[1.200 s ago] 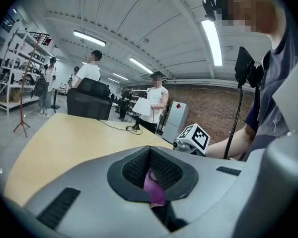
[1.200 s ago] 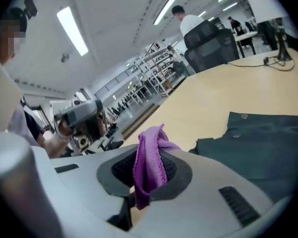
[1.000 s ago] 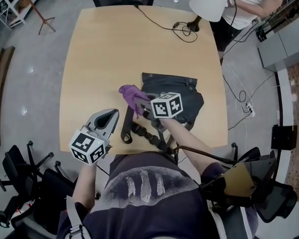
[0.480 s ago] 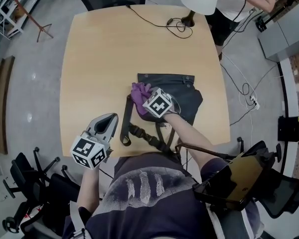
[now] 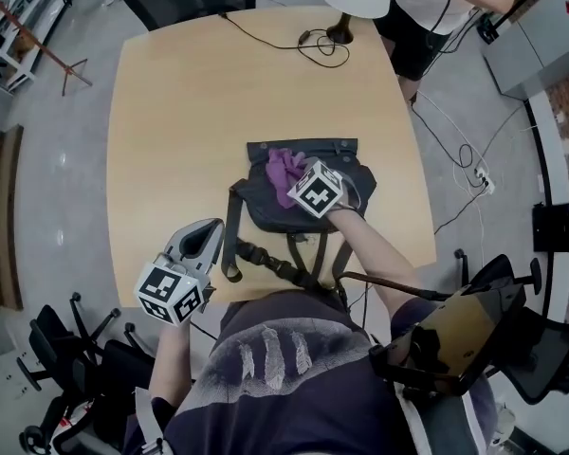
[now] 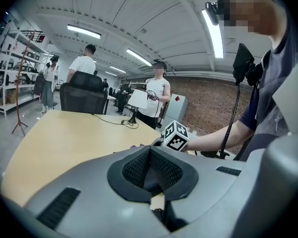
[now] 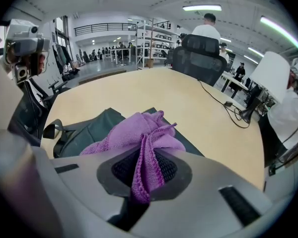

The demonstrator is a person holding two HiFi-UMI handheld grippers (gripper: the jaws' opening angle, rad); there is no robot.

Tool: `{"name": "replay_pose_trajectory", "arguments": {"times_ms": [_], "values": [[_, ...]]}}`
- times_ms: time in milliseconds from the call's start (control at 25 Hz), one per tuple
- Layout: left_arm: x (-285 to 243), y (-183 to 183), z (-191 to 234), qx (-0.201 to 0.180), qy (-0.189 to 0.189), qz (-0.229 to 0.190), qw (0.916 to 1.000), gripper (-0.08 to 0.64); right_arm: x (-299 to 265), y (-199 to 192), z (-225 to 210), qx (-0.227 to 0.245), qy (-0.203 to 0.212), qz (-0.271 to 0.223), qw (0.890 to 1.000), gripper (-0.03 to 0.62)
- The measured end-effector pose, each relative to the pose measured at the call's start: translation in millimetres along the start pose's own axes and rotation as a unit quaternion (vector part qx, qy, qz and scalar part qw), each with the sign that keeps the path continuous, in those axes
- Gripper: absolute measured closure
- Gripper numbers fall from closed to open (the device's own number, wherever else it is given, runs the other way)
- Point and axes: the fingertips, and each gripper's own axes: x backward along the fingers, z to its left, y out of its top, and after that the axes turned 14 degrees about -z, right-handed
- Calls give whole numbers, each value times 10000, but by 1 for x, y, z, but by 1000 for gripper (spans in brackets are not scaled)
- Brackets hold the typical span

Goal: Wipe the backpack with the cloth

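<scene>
wooden table, cloth on the backpack

the table (image 5: 171, 112) carried a dark backpack (image 5: 266, 207) near its front edge, straps toward the person. the right gripper (image 5: 297, 176) had its jaws clenched on a purple cloth (image 5: 283, 166) lying on the backpack's upper part. the left gripper (image 5: 207, 230) hung beside the straps, jaws closed on nothing.
</scene>
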Motion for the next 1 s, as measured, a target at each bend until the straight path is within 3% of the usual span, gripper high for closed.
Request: {"name": "replay_pose_trajectory", "arguments": {"times_ms": [160, 360, 680, 1000], "values": [[-8, -1, -5, -29, -60, 51, 10000, 554, 20, -37, -38, 182, -237, 525, 9982, 560], [-19, 5, -13, -110, -125, 67, 9998, 554, 43, -52, -65, 353, -367, 680, 9964, 560], [-27, 7, -18, -134, -90, 80, 9998, 554, 72, -96, -128, 193, -803, 1159, 9898, 560], [-25, 5, -15, -104, 13, 65, 9999, 554, 129, -82, -217, 240, -2114, 1058, 9714, 560]]}}
